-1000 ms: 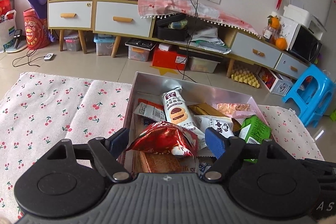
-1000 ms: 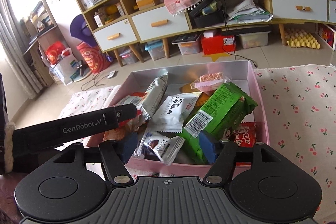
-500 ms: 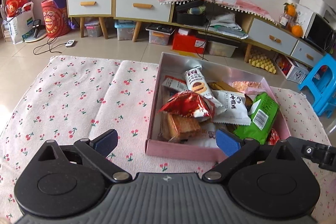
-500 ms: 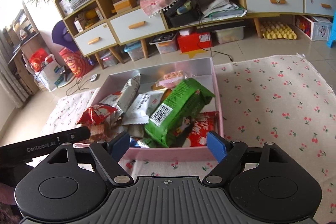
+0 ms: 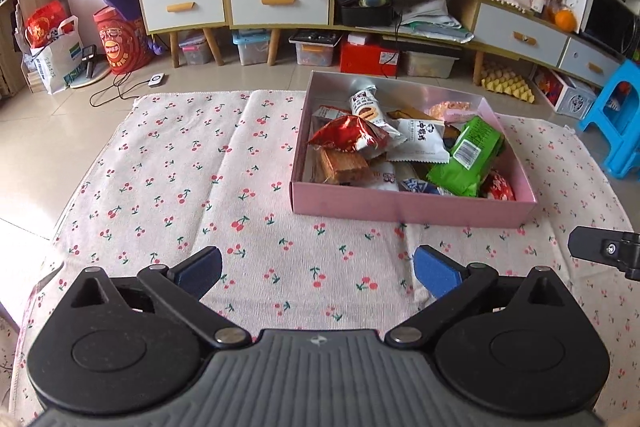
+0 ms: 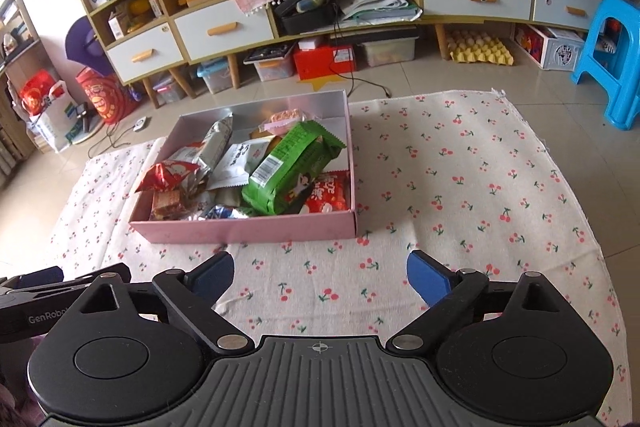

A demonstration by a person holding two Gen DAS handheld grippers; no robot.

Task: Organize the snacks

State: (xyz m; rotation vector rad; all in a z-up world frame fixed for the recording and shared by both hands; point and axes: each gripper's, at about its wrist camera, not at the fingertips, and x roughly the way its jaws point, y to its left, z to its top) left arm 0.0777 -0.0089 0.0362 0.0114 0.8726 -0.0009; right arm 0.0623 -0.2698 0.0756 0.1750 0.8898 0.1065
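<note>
**Snacks heaped in pink box as both grippers hang empty**

Snacks fill a shallow pink box (image 5: 412,205) with a silvery lining, which sits on a cherry-print cloth (image 5: 180,163) spread over the tabletop. The left gripper (image 5: 317,271) hovers short of the box's near wall, its blue-padded fingers (image 5: 200,267) spread wide with nothing between them. The right gripper (image 6: 320,273) hangs likewise over the cloth, fingers apart and empty; the black body beside it at the lower left bears the partly cut lettering "GenRobo".

Inside the box, a crinkled red foil bag (image 5: 346,135) lies at the left, over a clear-wrapped brown wafer block (image 5: 342,165). A long silver packet (image 5: 366,107) picturing a sandwich biscuit leans toward the far wall. A flat white sachet (image 5: 420,143) with dark Chinese characters rests at the middle, and a glossy green pack (image 5: 468,157) with a white barcode label tilts across the right side. A red wrapper (image 6: 328,195) with white Chinese characters lies in the near right corner, partly under the green pack. A pale pink packet (image 6: 282,119) sits by the far wall. The smaller print on the wrappers is too fine to read.
</note>
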